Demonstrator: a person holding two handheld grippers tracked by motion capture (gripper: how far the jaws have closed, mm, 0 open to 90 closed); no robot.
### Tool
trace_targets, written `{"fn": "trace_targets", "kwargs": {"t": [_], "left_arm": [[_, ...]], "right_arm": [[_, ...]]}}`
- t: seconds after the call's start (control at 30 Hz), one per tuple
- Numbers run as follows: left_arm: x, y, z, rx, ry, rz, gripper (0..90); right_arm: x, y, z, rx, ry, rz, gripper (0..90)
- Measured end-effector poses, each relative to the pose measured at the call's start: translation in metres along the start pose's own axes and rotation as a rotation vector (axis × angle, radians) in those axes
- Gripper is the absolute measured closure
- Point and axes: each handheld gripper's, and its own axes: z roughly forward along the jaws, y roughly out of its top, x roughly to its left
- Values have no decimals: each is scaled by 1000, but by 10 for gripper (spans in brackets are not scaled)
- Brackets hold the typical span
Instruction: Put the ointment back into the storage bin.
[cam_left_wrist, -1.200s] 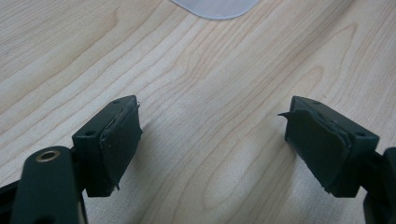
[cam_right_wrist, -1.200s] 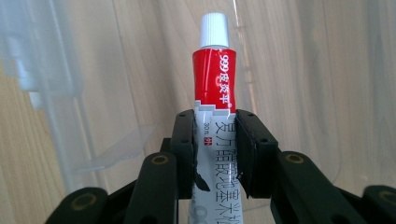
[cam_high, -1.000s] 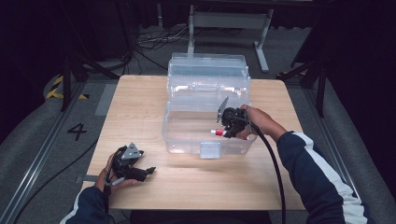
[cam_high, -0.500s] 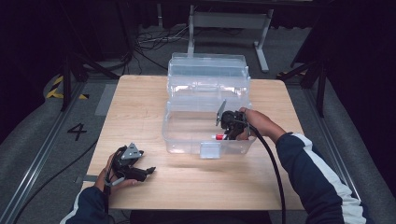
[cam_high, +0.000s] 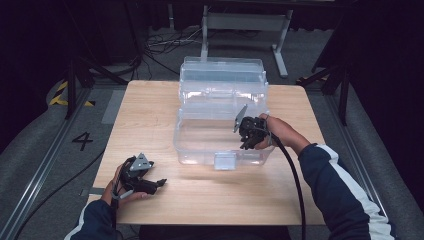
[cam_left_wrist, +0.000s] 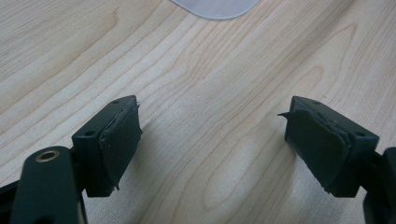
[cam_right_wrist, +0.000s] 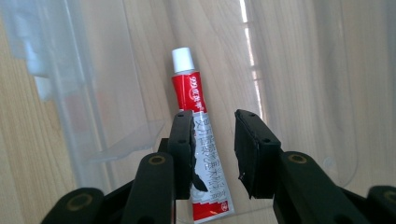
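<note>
The right gripper (cam_right_wrist: 215, 140), loosened beside the tube (cam_right_wrist: 201, 140), should lift straight from the box (cam_high: 200, 150); the left gripper (cam_left_wrist: 212, 140) rests open.

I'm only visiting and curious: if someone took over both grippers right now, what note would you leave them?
Left gripper: open, holding nothing, low over the light wooden table at its near left.
Right gripper: inside the clear plastic storage box, jaws slightly apart and just opening; the red-and-white tube with a white cap lies between them, seemingly released.
Done: tube is in the box.
Left: withdraw the right gripper; probably close the lid.
</note>
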Motion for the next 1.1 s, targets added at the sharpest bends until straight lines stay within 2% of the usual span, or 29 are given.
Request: {"fn": "trace_targets", "kwargs": {"t": [0.2, 0.27, 0.37, 0.63, 0.87, 0.9, 0.93, 0.97, 1.0, 1.1], "left_arm": [[0, 0, 0, 0, 2, -2, 188], [0, 0, 0, 0, 2, -2, 187], [0, 0, 0, 1, 3, -3, 187], [-1, 1, 1, 5, -1, -9, 186], [-4, 7, 1, 42, 22, -31, 202], [-4, 8, 0, 40, 28, -30, 218], [-5, 8, 1, 38, 14, -40, 220], [-6, 9, 1, 38, 23, -33, 221], [-6, 9, 1, 38, 23, -33, 222], [-9, 15, -5, -9, 24, -36, 225]], "right_arm": [[3, -7, -12, -87, -29, 27, 679], [4, -10, -14, -112, -16, 34, 674], [5, -15, -20, -152, -36, 55, 666], [10, -31, -31, -293, -75, 82, 627], [15, -49, -39, -437, -117, 115, 615], [15, -53, -41, -456, -115, 130, 607], [15, -55, -42, -471, -127, 135, 605], [16, -58, -43, -484, -138, 140, 605], [16, -58, -43, -484, -138, 140, 605], [17, -66, -49, -528, -153, 150, 580]]}}
